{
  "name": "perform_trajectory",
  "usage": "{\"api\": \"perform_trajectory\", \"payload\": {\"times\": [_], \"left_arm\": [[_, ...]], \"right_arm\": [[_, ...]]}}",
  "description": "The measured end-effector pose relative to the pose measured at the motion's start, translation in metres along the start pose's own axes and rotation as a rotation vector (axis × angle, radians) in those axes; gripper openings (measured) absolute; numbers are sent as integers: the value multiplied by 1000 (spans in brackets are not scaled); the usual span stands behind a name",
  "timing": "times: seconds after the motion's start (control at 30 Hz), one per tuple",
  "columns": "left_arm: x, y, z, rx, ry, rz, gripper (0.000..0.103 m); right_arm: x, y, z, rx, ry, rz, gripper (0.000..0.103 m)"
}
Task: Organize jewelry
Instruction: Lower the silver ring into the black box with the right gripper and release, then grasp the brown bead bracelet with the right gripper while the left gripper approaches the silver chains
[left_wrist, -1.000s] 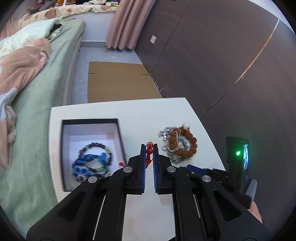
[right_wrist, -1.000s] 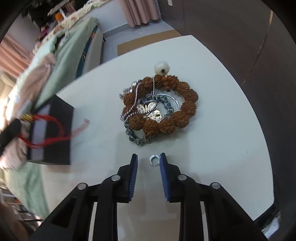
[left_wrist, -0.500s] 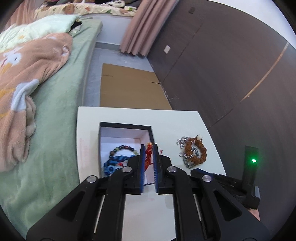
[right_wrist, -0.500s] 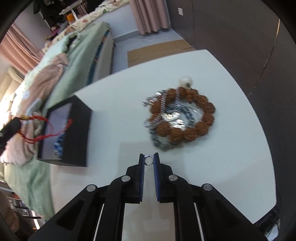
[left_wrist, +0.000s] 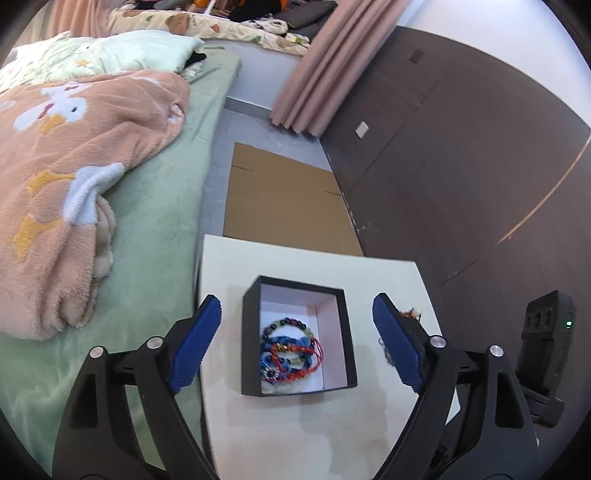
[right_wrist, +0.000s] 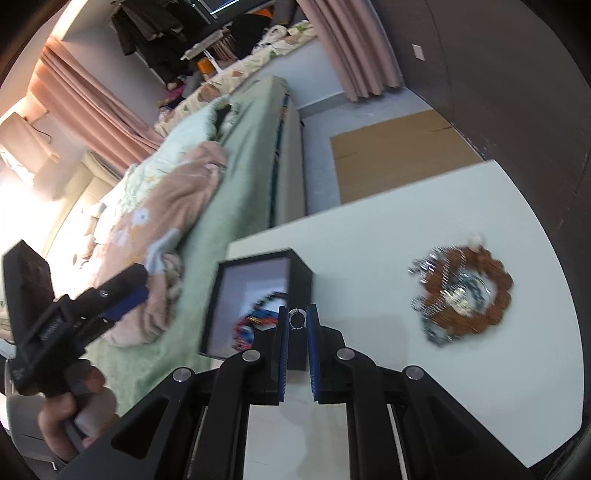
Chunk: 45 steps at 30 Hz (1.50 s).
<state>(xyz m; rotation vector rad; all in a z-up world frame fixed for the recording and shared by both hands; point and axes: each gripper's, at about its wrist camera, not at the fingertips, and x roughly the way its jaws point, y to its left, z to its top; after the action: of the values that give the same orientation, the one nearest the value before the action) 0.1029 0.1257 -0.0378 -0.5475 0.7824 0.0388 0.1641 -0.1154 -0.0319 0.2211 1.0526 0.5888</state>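
Left wrist view: the left hand-held gripper (left_wrist: 297, 345) was opening wide, empty, above the black box (left_wrist: 299, 389) on the desk (left_wrist: 295, 435), bracelets (left_wrist: 290, 349) inside.

Right wrist view: the right hand-held gripper (right_wrist: 296, 318) pinched a small ring (right_wrist: 296, 318); it should clear the box wall, then release low.

Green bed (left_wrist: 155, 236), pink curtain (left_wrist: 317, 74), dark panelled wall (left_wrist: 461, 155)

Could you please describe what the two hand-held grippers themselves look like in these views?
Both the left hand-held gripper and the right hand-held gripper have black angular linkage arms with round silver pivot bolts and ribbed blue finger pads. No cables or sleeves show.
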Motion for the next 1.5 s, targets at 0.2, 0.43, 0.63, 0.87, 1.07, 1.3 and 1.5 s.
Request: {"api": "perform_trajectory", "payload": {"times": [0.2,0.43,0.63,0.87,1.07,1.3,1.5], "left_arm": [[-13,19,7,-48,-27,2,85],[-13,30,10,-75,-25,-2,85],[-8,27,8,-69,-11,5,85],[9,7,4,-29,18,0,85],[27,-30,-6,33,50,-36,85],[49,-75,-20,102,88,-74,85],[62,-96,-34,149,116,-78,85]], "right_arm": [[3,38,15,-56,-7,59,10],[20,52,20,-42,31,168,13],[27,47,17,-48,14,137,68],[-6,-9,23,50,-30,52,68],[-28,-61,21,120,-38,-40,68],[-44,-104,17,170,-49,-109,68],[-33,-140,16,219,-10,-185,50]]}}
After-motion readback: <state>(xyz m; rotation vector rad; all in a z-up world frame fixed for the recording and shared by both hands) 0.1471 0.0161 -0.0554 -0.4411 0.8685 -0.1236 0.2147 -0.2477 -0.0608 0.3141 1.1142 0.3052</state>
